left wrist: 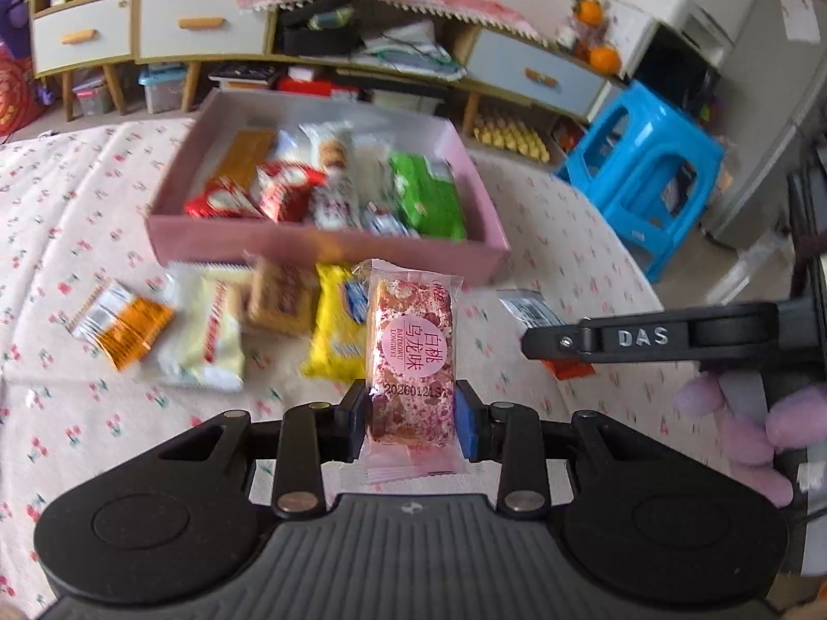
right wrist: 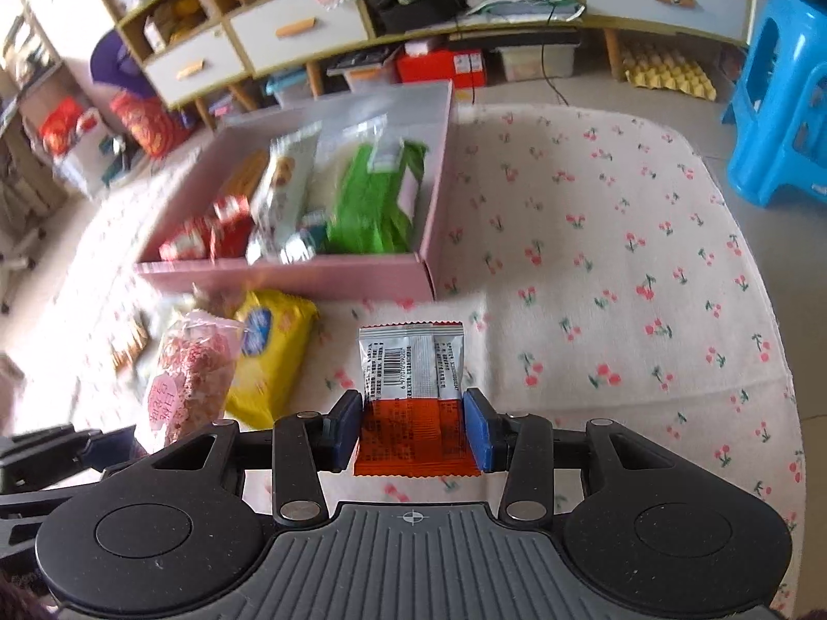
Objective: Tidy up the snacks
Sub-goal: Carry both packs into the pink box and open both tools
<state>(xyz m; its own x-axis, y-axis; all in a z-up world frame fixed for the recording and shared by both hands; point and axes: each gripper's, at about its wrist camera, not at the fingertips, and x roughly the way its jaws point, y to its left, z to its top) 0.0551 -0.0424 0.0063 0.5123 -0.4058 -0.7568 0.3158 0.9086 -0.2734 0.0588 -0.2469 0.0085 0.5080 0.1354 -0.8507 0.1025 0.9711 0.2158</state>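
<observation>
My left gripper (left wrist: 411,421) is shut on a pink speckled snack bar (left wrist: 411,346) and holds it upright in front of the pink box (left wrist: 331,245). My right gripper (right wrist: 413,426) is shut on a silver and orange snack packet (right wrist: 413,392) above the tablecloth. The pink box (right wrist: 289,274) holds red, white and green packets. Loose on the cloth lie a yellow packet (left wrist: 336,330), a cream packet (left wrist: 217,336), a biscuit pack (left wrist: 281,299) and an orange and silver packet (left wrist: 121,323). The pink bar (right wrist: 191,377) and yellow packet (right wrist: 271,356) show in the right wrist view.
A cherry-print cloth (right wrist: 594,284) covers the table. A blue plastic stool (left wrist: 646,170) stands off its right side. Low cabinets with drawers (left wrist: 175,26) and floor clutter line the back wall. The right gripper's arm (left wrist: 646,338) reaches in from the right.
</observation>
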